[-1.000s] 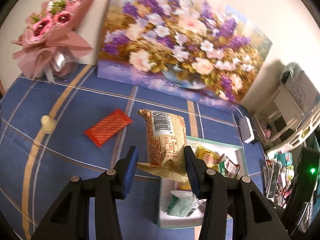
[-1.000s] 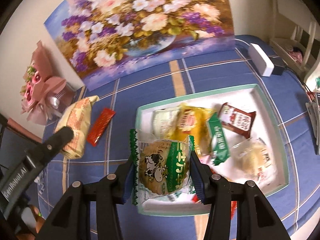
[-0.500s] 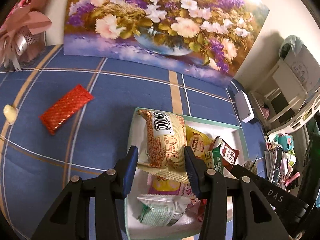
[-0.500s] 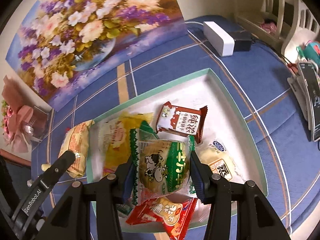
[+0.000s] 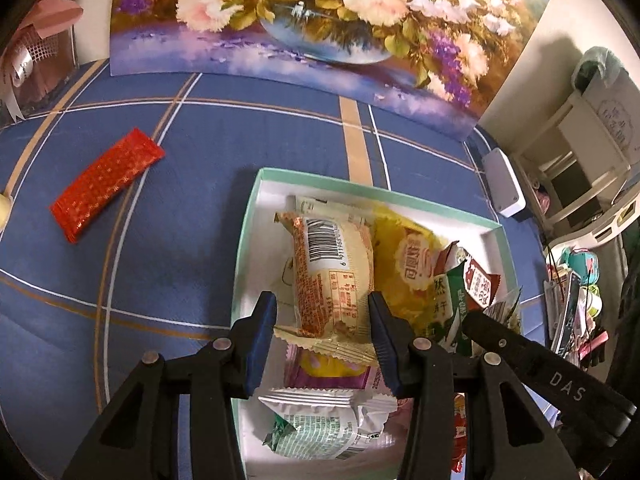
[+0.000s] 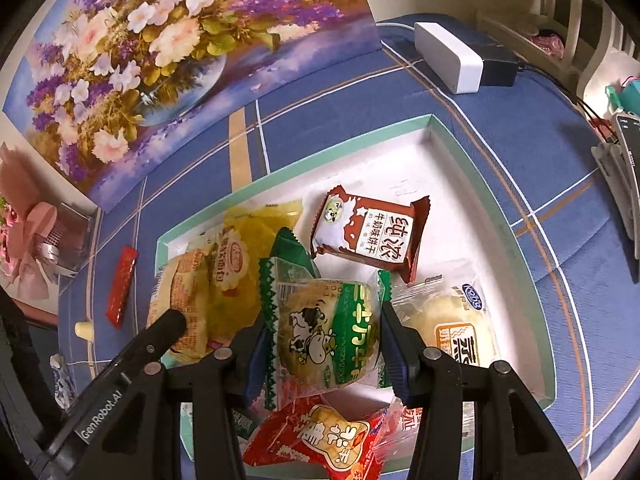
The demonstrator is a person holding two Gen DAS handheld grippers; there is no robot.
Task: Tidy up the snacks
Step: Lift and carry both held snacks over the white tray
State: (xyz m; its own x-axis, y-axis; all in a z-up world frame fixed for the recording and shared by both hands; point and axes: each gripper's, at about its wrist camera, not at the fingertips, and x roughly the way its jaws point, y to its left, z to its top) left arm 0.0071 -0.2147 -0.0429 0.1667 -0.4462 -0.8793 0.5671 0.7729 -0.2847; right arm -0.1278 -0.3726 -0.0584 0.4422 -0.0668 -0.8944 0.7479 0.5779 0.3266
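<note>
Far to the left of the left claw, a red foil-wrapped bar lies flat on the blue plaid-covered bench, well apart from the mint-rimmed white tray. The left claw is clamped on a cream and orange bread packet with its barcode side up, held just over the left end of the tray. Directly right of that packet sits a yellow cake packet; below the claw lie a purple and yellow packet and a white and green packet. Further right, the right claw grips a green and clear pastry packet with a cartoon cow, hanging over the middle of the tray. Ahead of the right claw and slightly right lies a brown milk-biscuit packet. To its right rests a clear steamed-cake packet; beneath it lies a red snack packet. Beyond the tray, a white power strip sits near a flower painting leaning on the wall.
</note>
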